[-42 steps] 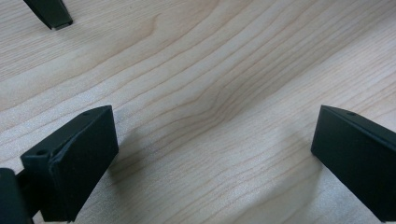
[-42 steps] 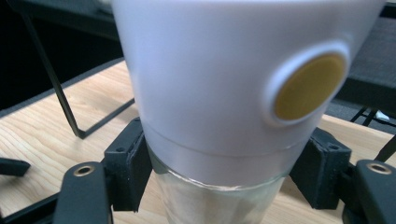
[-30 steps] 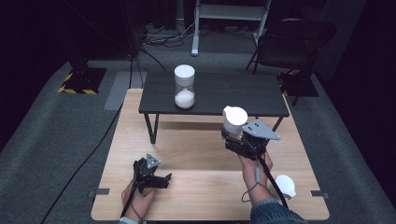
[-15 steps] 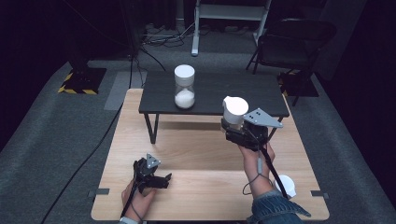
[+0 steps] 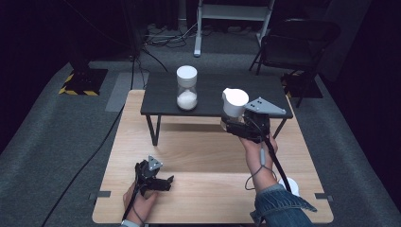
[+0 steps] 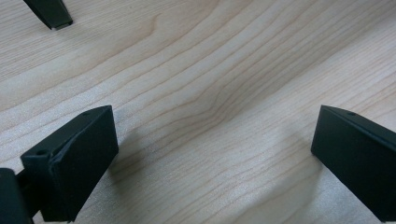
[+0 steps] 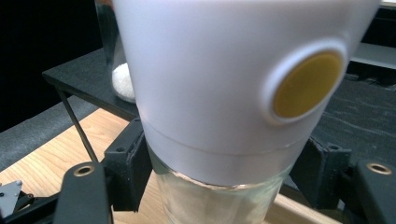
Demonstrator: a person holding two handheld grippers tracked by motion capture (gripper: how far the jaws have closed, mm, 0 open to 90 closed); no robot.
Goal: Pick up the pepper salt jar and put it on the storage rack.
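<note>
We work at a pale wooden tabletop (image 5: 198,156) with clear grain, standing on grey carpet (image 5: 52,137) in a dark room. On its far half sits a low black shelf (image 5: 161,92) on thin metal legs, and on that shelf stands a glass jar with a white lid (image 5: 187,88), white grains settled in its bottom. Behind the tabletop we see a black folding chair (image 5: 302,40), a white metal stand (image 5: 234,12), loose cables on the floor and a yellow-and-black striped base (image 5: 79,81) at the left.

Our right claw (image 5: 230,124) is clamped on the glass body of a white-capped dispenser jar (image 5: 234,103), held upright above the shelf's front right edge; its cap bears a yellow round button (image 7: 306,84). A small white lid (image 5: 289,185) lies near the tabletop's right edge.

Our left claw (image 5: 163,183) rests low at the near left, spread wide over bare wood.
</note>
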